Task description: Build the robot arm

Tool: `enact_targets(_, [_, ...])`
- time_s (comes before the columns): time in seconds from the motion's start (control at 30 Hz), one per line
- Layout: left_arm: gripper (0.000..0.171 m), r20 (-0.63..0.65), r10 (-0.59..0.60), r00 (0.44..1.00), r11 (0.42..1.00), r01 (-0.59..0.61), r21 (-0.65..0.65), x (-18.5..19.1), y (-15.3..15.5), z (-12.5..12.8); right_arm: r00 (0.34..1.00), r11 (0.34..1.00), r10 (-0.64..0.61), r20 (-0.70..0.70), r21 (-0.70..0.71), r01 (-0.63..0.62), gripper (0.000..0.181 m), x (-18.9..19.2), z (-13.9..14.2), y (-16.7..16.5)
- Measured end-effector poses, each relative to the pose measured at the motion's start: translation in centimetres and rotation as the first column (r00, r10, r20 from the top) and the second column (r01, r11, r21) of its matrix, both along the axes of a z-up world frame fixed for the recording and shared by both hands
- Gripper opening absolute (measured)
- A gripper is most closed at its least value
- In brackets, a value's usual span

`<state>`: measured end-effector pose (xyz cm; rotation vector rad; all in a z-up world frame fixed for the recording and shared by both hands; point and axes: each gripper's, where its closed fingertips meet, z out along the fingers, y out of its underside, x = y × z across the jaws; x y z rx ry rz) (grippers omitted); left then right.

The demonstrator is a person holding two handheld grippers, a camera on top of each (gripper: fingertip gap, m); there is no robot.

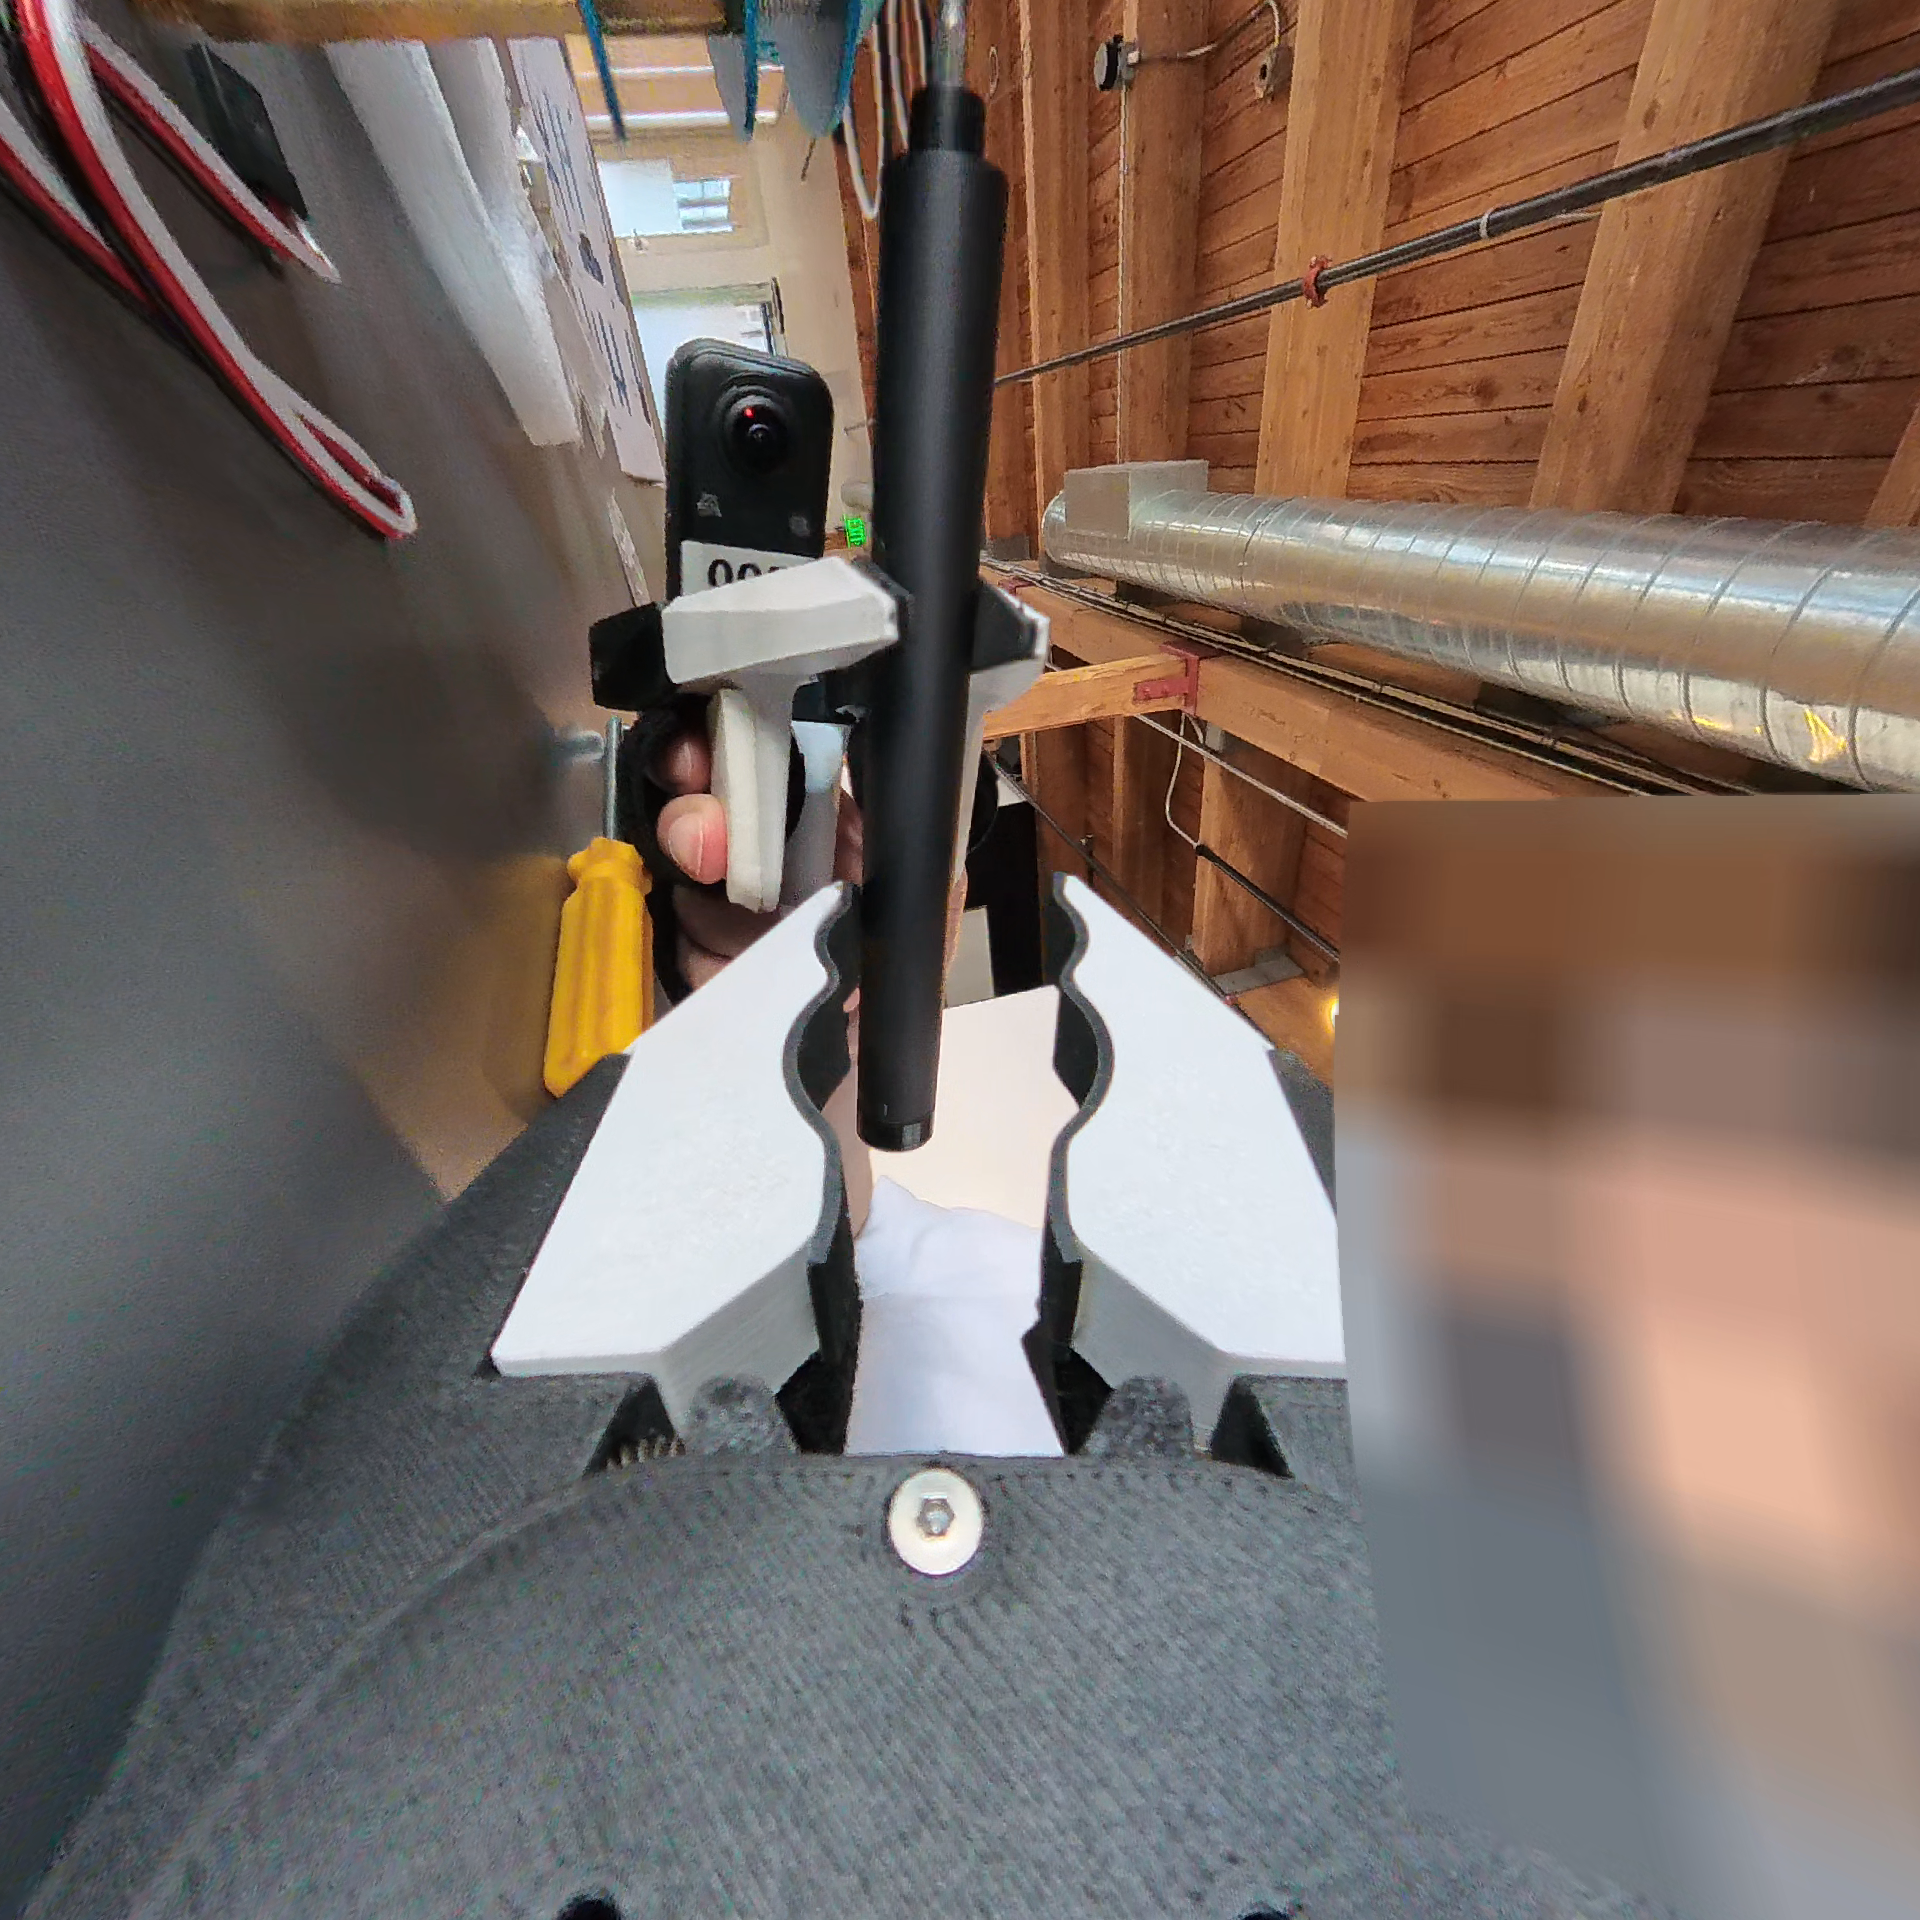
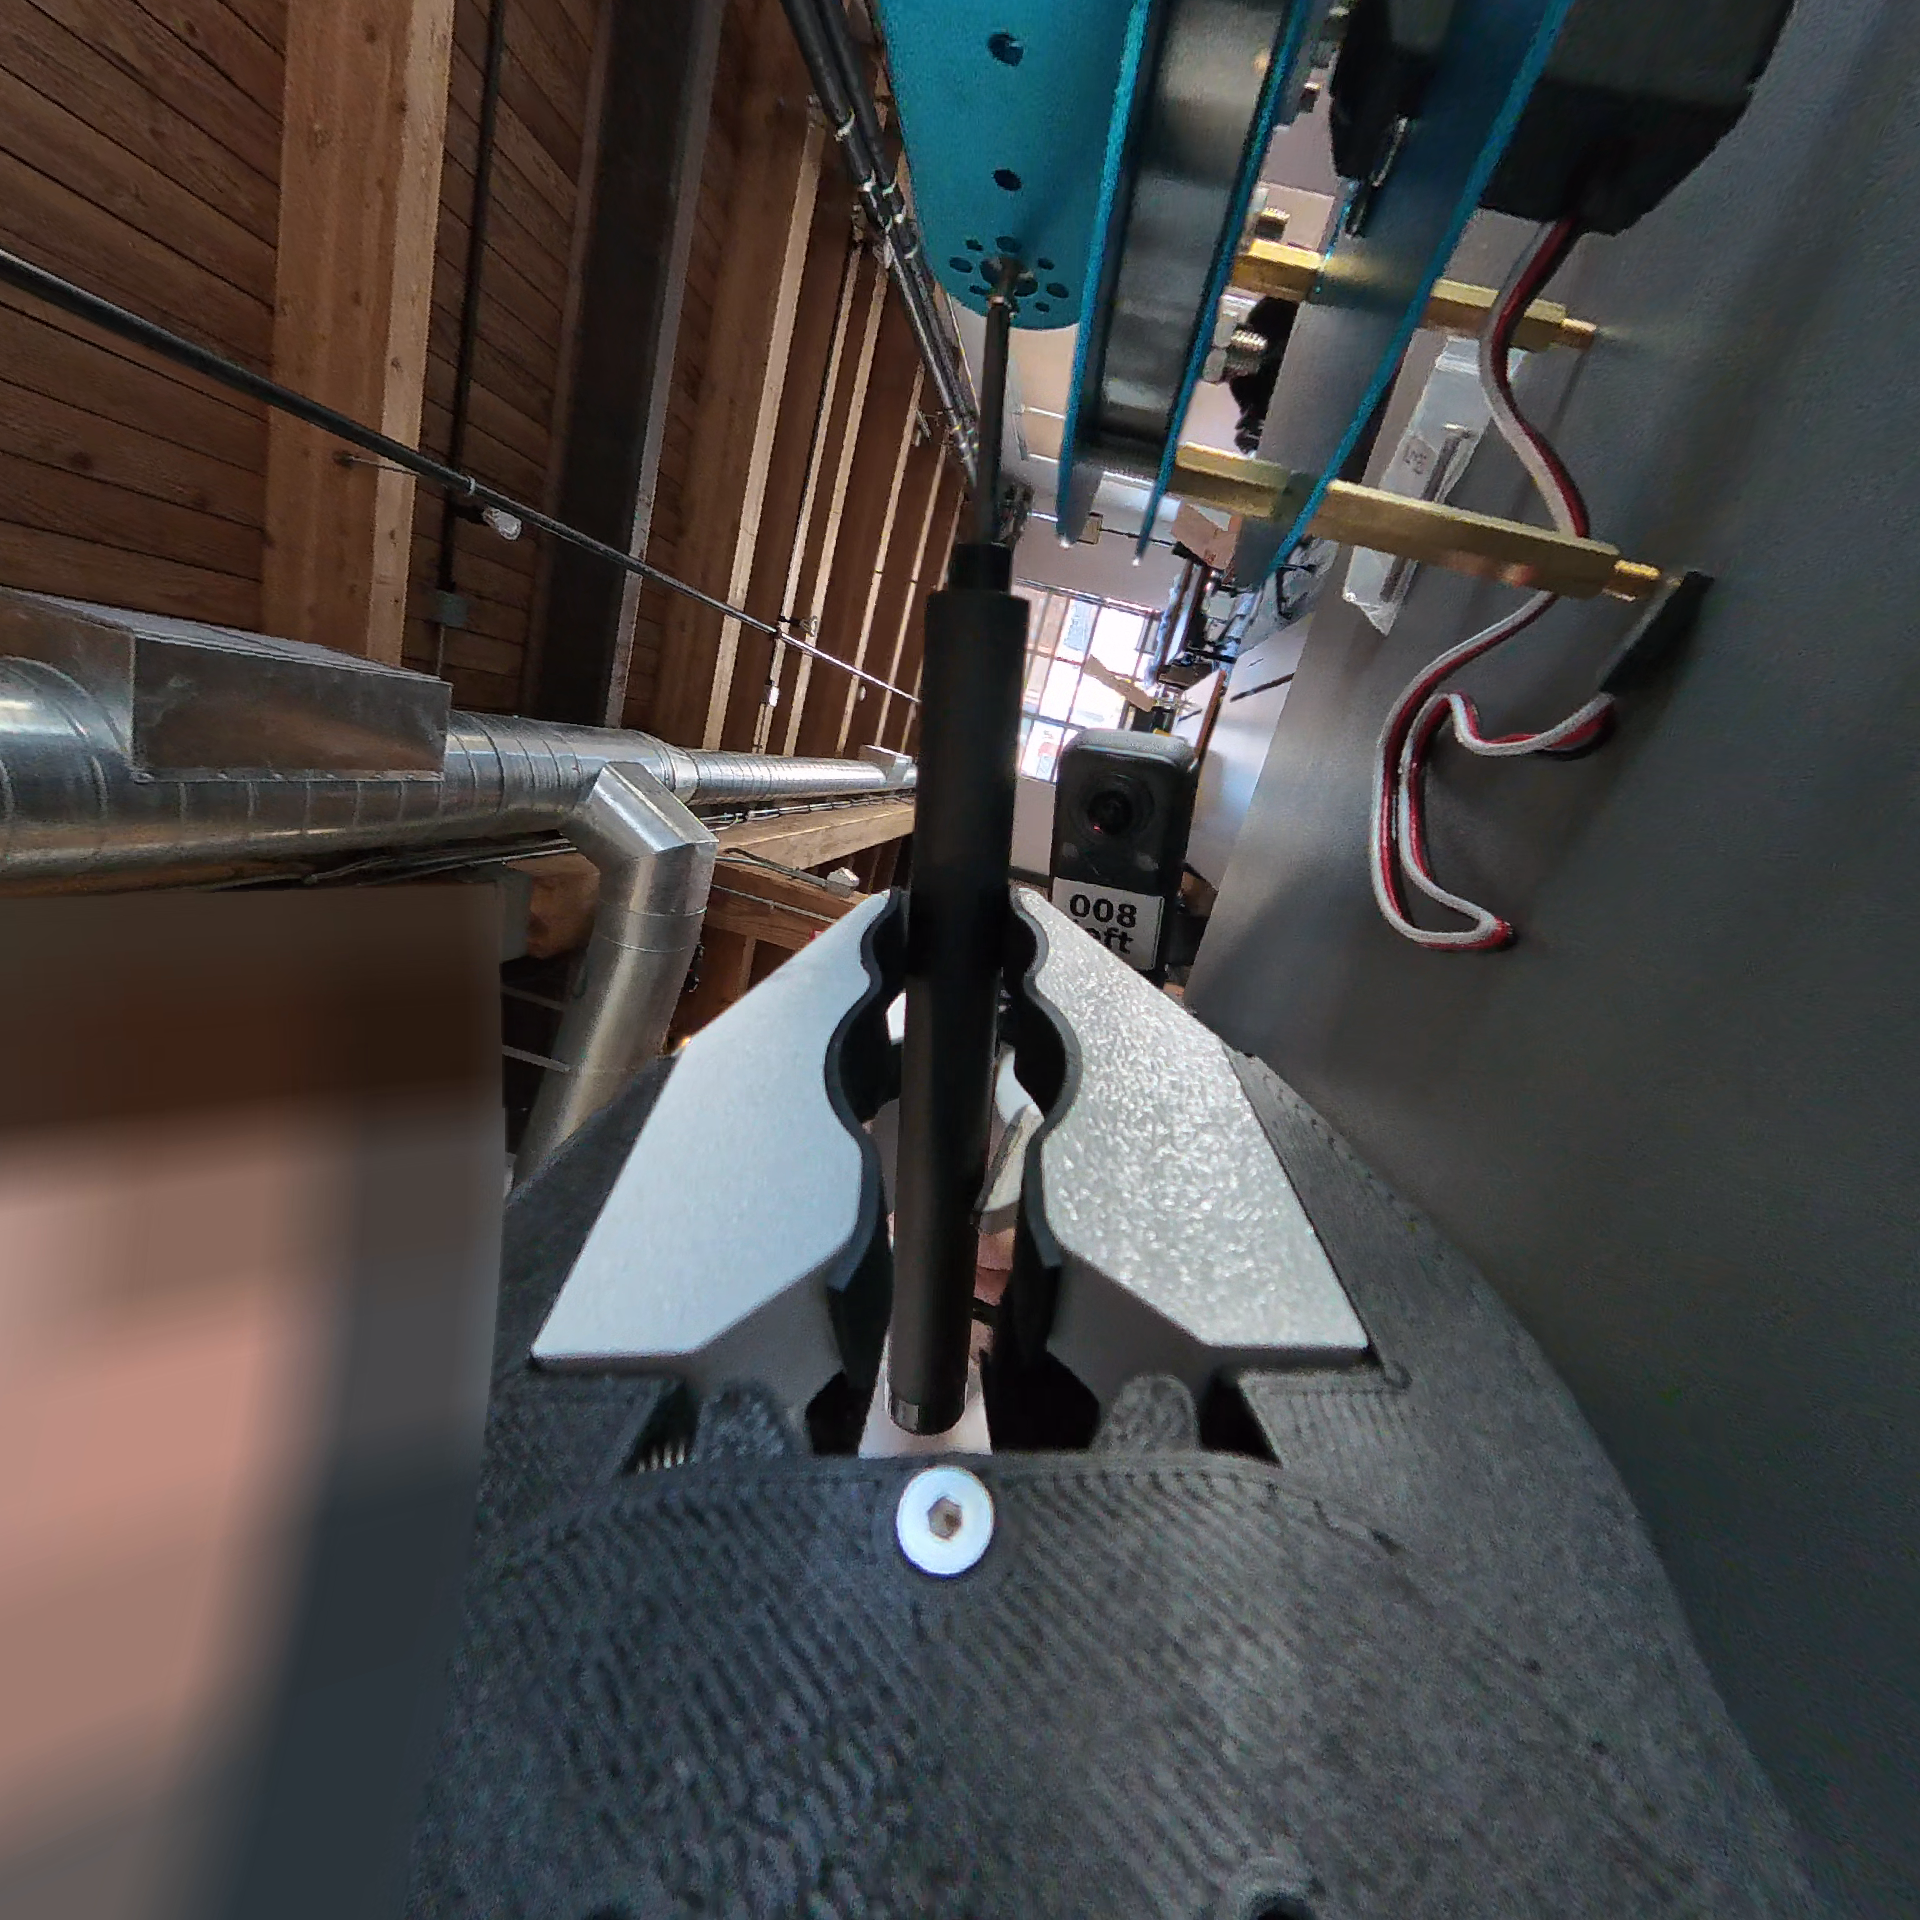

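Clearly the right gripper (image 2: pixel 958 914) is the one at work: its jaws are drawn in narrow and clamped on a long black screwdriver (image 2: pixel 951 1091), which runs lengthwise down the gap between them. The butt of the handle sits deep at the back of the jaws, and the front of the handle juts out past the fingertips. Ahead of the jaws a thin metal shaft (image 2: pixel 995 416) leads from the handle to a hole in a teal plate (image 2: pixel 977 156). Whether the tip is seated there is too small to tell. Brass spacers (image 2: pixel 1455 530) join that plate to others beside it, off to the right of the jaws. A red and white cable (image 2: pixel 1423 769) loops over the grey surface (image 2: pixel 1714 1039) farther right.

The left gripper (image 1: pixel 951 904) holds nothing. Its jaws stand wide, and the butt of the black handle hangs in the gap between them, nearer one jaw and apparently not touching either. Outside the jaws, to their left in this view, a yellow screwdriver (image 1: pixel 597 956) lies against the grey surface. The handle is plain, matt and round.
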<state>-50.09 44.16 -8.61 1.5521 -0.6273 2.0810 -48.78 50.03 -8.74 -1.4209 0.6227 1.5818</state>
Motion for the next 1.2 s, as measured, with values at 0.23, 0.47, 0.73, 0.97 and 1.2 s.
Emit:
enact_targets(0.23, [0.030, -0.018, -0.022, 1.000, 1.000, 0.022, 0.009, 0.10, -0.48, -0.24, 1.000, 1.000, 0.007, -0.008, 0.002, -0.007, 0.015, 0.07, 0.00, 0.02])
enact_targets(0.47, [0.026, -0.039, -0.047, 0.998, 0.997, 0.045, -0.055, 0.07, -0.51, 0.08, 0.999, 1.000, 0.007, -0.034, 0.017, -0.006, 0.015, 0.12, 0.32, -0.06])
enact_targets(0.73, [0.016, -0.059, -0.039, 0.998, 0.999, 0.038, -0.023, 0.21, -0.64, -0.36, 0.999, 1.000, 0.014, -0.030, 0.018, -0.014, 0.015, 0.10, 0.32, -0.06])
enact_targets(0.97, [0.016, -0.071, -0.007, 0.997, 1.000, 0.007, -0.008, 0.27, -0.57, -0.57, 0.992, 1.000, -0.005, 0.125, -0.015, 0.007, 0.020, 0.14, -0.09, -0.13])
enact_targets(1.2, [0.016, -0.086, 0.007, 0.996, 1.000, -0.008, -0.008, 0.33, -0.42, -0.69, 0.955, 0.997, 0.013, 0.296, -0.073, 0.009, 0.022, -0.14, -0.43, -0.47])
